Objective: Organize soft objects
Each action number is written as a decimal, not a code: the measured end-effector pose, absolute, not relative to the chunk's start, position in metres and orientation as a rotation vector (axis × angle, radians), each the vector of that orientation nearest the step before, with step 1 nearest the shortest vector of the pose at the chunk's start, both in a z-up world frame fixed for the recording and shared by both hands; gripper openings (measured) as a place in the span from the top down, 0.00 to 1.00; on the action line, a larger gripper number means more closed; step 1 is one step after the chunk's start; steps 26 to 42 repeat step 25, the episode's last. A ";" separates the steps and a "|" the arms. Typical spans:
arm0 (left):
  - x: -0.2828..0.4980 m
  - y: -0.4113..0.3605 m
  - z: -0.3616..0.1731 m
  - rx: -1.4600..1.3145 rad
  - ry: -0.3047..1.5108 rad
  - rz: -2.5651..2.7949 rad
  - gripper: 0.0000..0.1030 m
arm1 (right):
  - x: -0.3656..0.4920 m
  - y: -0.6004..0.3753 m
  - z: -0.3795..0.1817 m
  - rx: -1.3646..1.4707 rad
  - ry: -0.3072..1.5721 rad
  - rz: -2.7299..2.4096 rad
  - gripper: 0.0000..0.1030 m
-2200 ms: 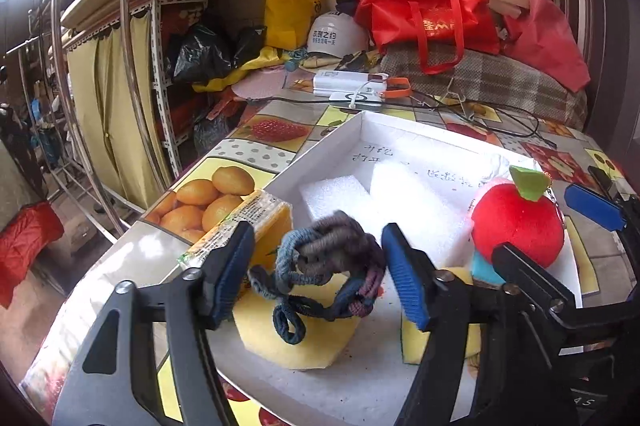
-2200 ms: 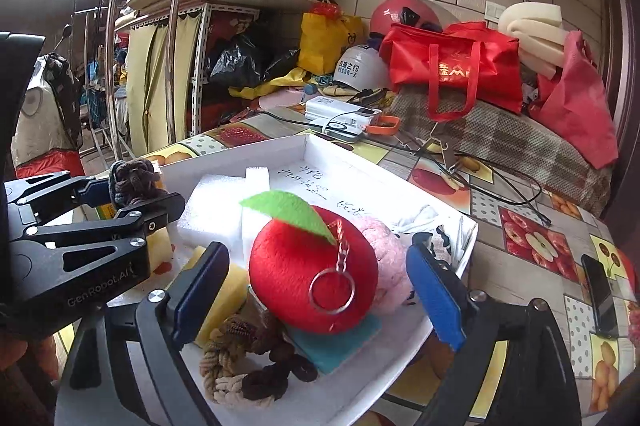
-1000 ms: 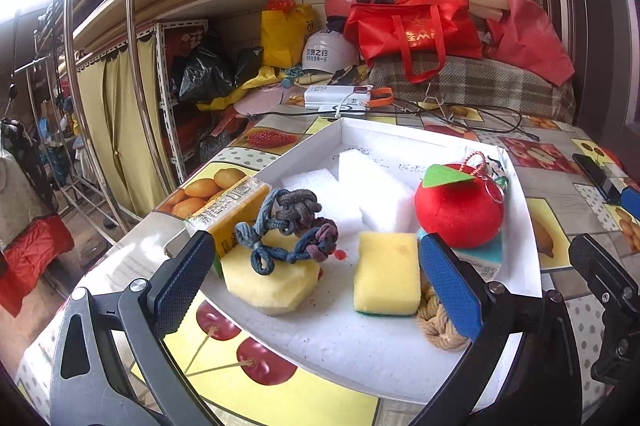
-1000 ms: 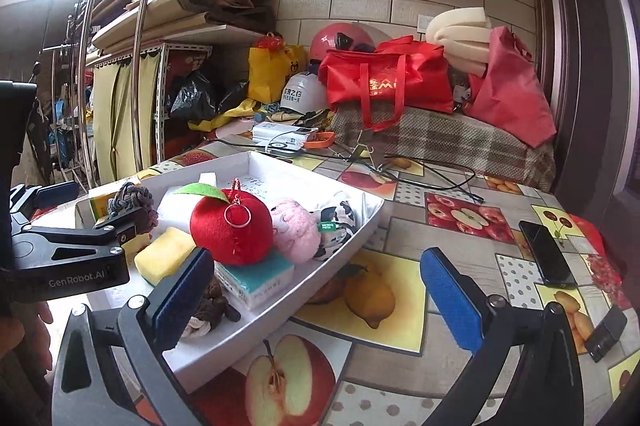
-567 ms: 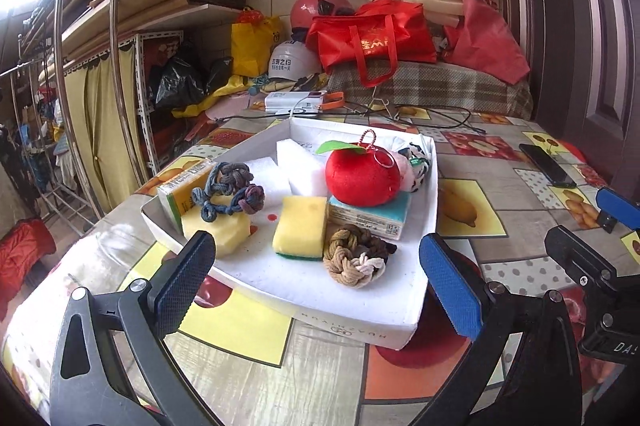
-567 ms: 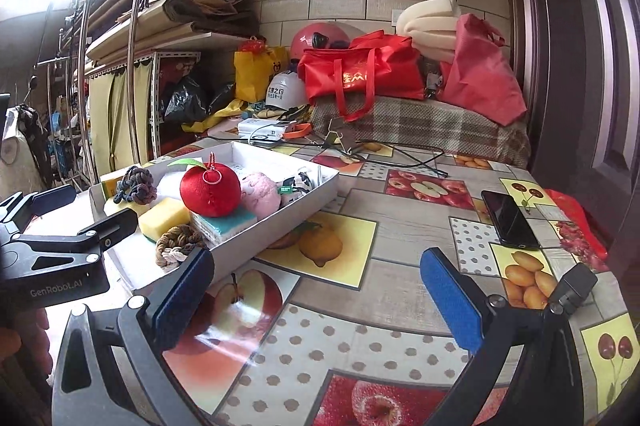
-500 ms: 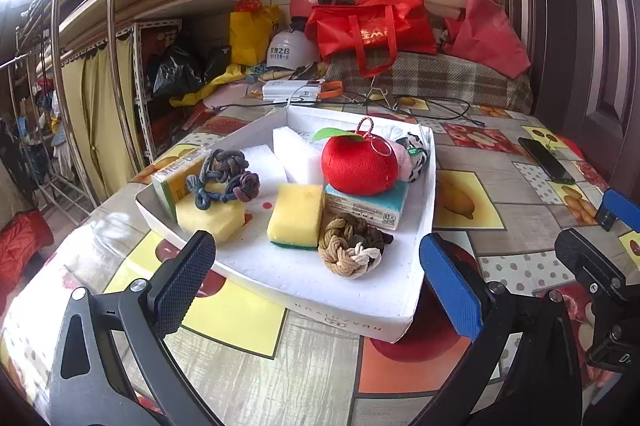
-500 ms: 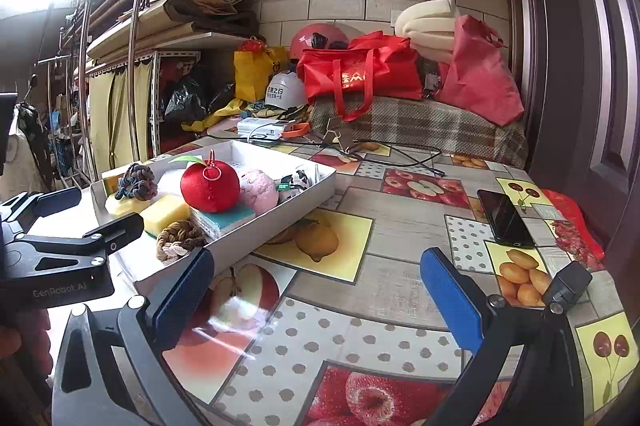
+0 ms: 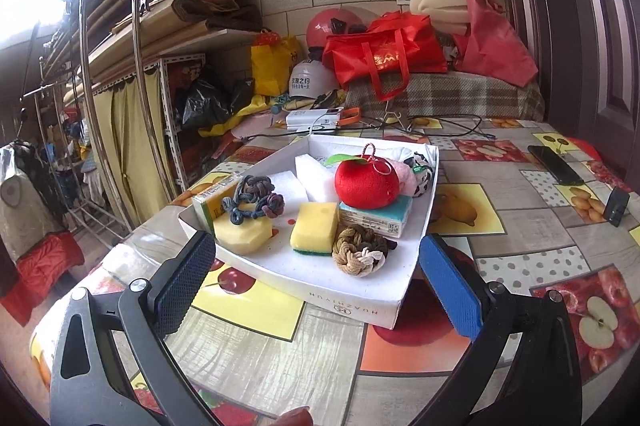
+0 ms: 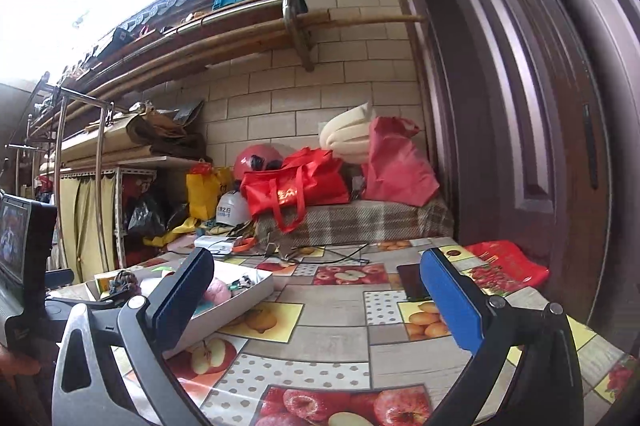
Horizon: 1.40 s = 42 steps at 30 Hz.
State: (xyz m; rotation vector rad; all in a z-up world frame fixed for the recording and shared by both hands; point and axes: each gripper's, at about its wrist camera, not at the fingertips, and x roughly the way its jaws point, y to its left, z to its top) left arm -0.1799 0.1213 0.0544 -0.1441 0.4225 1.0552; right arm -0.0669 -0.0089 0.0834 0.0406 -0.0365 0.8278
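A white box (image 9: 352, 306) on the fruit-print table holds the soft things: a red plush apple (image 9: 366, 182), a yellow sponge (image 9: 315, 226), a pale yellow sponge (image 9: 242, 232) with a blue-grey knotted rope (image 9: 254, 204) on it, a brown-and-white rope knot (image 9: 360, 250), white foam blocks (image 9: 316, 178) and a pink plush (image 9: 406, 174). My left gripper (image 9: 316, 282) is open just short of the box's near wall, holding nothing. My right gripper (image 10: 316, 290) is open and raised over the table, right of the box (image 10: 236, 302).
A black phone (image 9: 554, 164) lies at the table's right side, also in the right wrist view as the phone (image 10: 412, 280). Red bags (image 9: 384, 54), helmets and a plaid cushion crowd the far end. A metal rack (image 9: 132, 106) stands left; a dark door (image 10: 540, 146) is at right.
Both grippers pulled back and away from the box. The left one let go of the blue-grey rope, which now lies on the pale sponge. The right view has tilted upward.
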 end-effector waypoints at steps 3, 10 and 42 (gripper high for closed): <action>-0.172 0.124 0.051 -0.231 0.508 0.940 0.00 | -0.059 0.005 0.081 -0.025 0.052 0.838 0.00; -0.174 0.126 0.052 -0.288 0.523 0.975 0.00 | -0.044 0.018 0.069 -0.084 0.240 0.877 0.00; -0.172 0.129 0.047 -0.286 0.553 0.975 0.00 | -0.042 0.021 0.065 -0.093 0.278 0.871 0.00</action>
